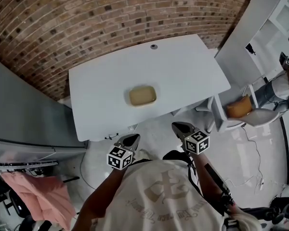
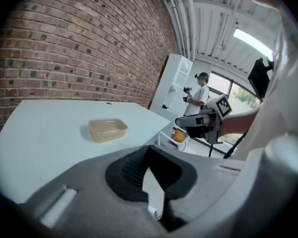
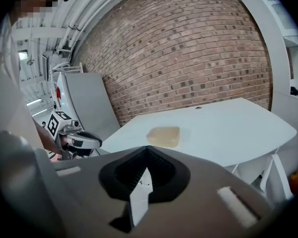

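On the white table: we see the yellowish container mid-top, untouched; its contents are unclear.
Left gripper: jaws together, empty, short of the table edge.
Right gripper: likewise closed on nothing.
Progress: we judge nothing begun.

tan container centred on white table | left gripper, right gripper off near edge

The head view looks steeply down from above onto the desk. The left gripper view and right gripper view sit low, off its near edge, facing the brick wall. All three share the desk and its container.
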{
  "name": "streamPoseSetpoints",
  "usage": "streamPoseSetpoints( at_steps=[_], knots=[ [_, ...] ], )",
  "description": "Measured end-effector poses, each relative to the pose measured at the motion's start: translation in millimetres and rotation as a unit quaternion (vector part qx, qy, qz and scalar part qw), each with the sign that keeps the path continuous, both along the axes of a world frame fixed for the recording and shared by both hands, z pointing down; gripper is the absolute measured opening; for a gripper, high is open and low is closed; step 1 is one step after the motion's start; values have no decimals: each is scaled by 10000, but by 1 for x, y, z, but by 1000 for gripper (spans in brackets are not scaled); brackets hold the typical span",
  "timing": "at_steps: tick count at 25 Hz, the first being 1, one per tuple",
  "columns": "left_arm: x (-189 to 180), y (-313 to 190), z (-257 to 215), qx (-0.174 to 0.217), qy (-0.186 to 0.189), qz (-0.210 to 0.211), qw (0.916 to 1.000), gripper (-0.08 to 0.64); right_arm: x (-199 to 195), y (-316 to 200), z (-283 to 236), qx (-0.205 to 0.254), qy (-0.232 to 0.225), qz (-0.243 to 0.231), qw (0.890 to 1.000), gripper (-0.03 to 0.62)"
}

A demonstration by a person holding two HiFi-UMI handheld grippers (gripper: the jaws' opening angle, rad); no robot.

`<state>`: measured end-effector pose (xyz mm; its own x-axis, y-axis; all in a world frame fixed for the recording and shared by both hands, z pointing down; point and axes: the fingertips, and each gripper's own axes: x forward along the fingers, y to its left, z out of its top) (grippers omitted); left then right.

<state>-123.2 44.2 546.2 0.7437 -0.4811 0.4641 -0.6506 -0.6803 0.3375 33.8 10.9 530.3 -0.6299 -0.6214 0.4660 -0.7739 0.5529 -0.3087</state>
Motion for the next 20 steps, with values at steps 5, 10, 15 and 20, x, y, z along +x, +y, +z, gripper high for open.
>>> streamPoseSetpoints(
  at_steps=[5,10,15,20],
  knots=[
    [-25,-9,1,-5,11,-34,10000,3,-16,-14,-4,13,48,63,10000,9],
    [-32,-15,7,-104,22,-37,9999,3,-24,-23,0,-50,76,52,9999,9],
    [-29,-28,11,-141,-6,32,9999,3,-27,-38,9,-151,44,46,9999,8],
    [-23,-47,12,-125,-79,51,9999,3,-28,-60,11,-150,4,-51,9999,9]
  ],
)
